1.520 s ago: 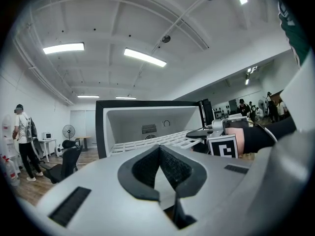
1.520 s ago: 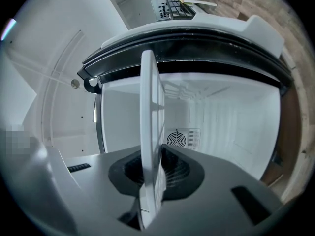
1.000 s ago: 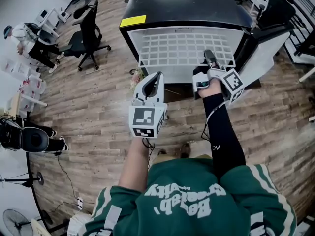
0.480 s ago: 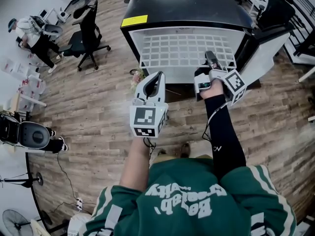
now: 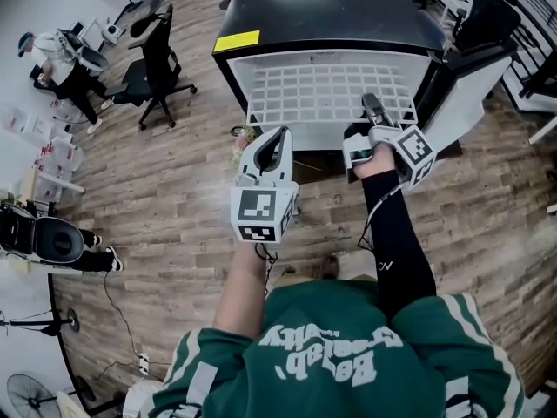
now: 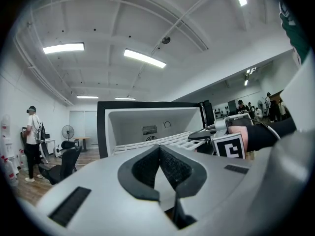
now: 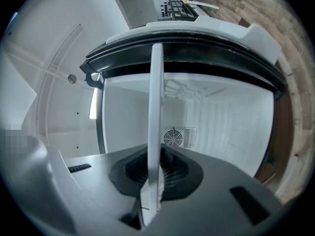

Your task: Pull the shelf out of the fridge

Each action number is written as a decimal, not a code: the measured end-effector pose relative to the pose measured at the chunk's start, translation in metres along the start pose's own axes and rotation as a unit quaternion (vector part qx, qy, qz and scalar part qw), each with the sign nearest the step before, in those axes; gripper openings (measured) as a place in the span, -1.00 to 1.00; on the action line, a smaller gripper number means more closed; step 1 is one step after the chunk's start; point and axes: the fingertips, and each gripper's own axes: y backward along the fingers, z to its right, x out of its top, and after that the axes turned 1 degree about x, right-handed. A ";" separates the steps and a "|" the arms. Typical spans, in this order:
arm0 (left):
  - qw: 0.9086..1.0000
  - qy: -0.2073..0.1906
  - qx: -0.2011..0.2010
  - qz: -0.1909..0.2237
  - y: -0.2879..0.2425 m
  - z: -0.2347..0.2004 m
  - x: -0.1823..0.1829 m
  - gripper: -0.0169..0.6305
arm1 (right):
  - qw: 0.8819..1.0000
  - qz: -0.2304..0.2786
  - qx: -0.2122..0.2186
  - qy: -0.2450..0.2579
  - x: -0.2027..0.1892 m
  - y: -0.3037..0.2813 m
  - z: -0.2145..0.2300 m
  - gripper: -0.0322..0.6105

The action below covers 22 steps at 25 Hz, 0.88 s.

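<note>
White wire makes up the shelf [image 5: 331, 90], which in the head view sticks out flat from the front of the black fridge [image 5: 331, 7], above the wooden floor [image 5: 174, 190]. The right gripper [image 5: 371, 103] reaches onto the shelf's front edge near its right corner. The left gripper [image 5: 280, 135] hangs lower and to the left, just below the shelf's front left corner and apart from it, with its tips pointing toward the fridge. The fridge door [image 5: 466, 94] stands open at the right. An office chair [image 5: 152, 59] is well off to the left, and a person [image 5: 61, 59] is beyond it.

In the left gripper view, the left gripper's [image 6: 158, 150] dark ribbed pads meet at their tips with nothing between them. Past them, the fridge's black frame [image 6: 102, 127] surrounds a white interior, and the shelf [image 6: 162, 140] comes forward out of it. The right gripper's marker cube shows at the shelf's far corner. Strip lights [image 6: 143, 58] run across the ceiling.

In the right gripper view, the picture is turned on its side, so the shelf's front edge [image 7: 156, 107] runs as a white bar from the top down into the jaws. The right gripper [image 7: 155, 173] is clamped onto that bar, a pad on either side of it. Behind it lies the fridge's white interior, with a round fan grille [image 7: 173, 137] in the back wall.
</note>
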 end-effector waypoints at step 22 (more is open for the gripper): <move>1.000 -0.005 -0.003 -0.007 -0.005 -0.002 0.001 -0.90 | 1.000 -0.007 -0.002 0.003 -0.001 0.003 -0.003 -0.78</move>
